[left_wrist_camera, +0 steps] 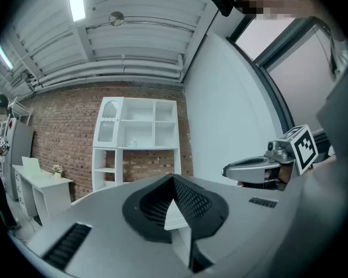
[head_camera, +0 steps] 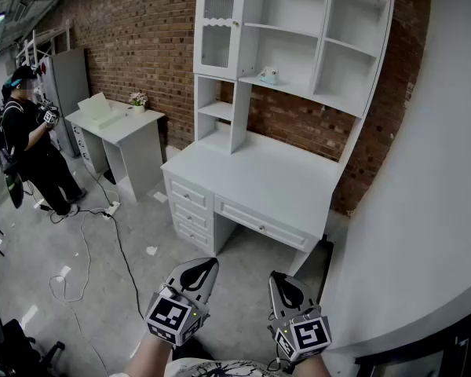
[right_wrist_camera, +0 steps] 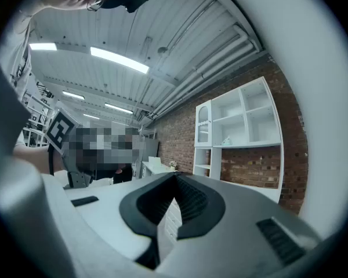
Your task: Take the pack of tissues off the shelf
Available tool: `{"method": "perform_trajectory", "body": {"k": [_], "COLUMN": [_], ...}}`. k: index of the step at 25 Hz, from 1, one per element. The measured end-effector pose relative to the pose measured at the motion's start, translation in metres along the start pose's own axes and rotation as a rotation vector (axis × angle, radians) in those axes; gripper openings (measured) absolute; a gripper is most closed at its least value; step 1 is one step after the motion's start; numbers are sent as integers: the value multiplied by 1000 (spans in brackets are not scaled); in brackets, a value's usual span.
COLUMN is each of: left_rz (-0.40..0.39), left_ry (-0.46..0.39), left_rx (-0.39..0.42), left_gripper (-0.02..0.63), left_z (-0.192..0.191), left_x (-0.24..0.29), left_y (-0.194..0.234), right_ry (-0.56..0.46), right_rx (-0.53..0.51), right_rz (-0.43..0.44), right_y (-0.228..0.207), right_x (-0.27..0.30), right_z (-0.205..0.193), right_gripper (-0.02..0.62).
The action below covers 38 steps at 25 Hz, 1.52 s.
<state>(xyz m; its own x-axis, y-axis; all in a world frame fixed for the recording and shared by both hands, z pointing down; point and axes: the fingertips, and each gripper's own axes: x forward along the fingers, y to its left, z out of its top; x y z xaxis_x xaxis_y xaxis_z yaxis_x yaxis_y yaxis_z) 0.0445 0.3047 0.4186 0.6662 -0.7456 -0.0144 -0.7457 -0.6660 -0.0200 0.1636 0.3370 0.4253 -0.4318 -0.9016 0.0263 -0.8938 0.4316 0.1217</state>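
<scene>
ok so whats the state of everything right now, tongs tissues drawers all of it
pack of tissues: sitting on the shelf, not touched
left tongs: shut, empty, well short of the shelf
right tongs: shut, empty, well short of the shelf
desk drawers: all closed
glass cabinet door: closed
</scene>
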Motion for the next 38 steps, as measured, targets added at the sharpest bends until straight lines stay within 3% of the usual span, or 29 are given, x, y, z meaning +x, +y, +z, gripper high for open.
{"method": "perform_trajectory", "body": {"k": [10,18,24,30,38], "left_rz": [1,44,52,-19,-69], "left_ry": [24,29,21,43,35], "left_rx": [-1,3,-19,2,8], "left_gripper": [9,9,9,9,9], "left_z": [-10,-24,-31,-28,-26], "left_x": [4,3,22,61,111], "left_y": [9,38,85,143,258], "right_ry": [19,37,41,46,57], "right_rx": [23,-18,9,41,26], "right_rz": [-10,-35,-60,-74,-94], "right_y": [-1,3,-4,-13,-15], "right_x": [11,42,87,163,280], "right_z": [-9,-22,-26,-19,-2], "right_gripper": [5,6,6,6,6]}}
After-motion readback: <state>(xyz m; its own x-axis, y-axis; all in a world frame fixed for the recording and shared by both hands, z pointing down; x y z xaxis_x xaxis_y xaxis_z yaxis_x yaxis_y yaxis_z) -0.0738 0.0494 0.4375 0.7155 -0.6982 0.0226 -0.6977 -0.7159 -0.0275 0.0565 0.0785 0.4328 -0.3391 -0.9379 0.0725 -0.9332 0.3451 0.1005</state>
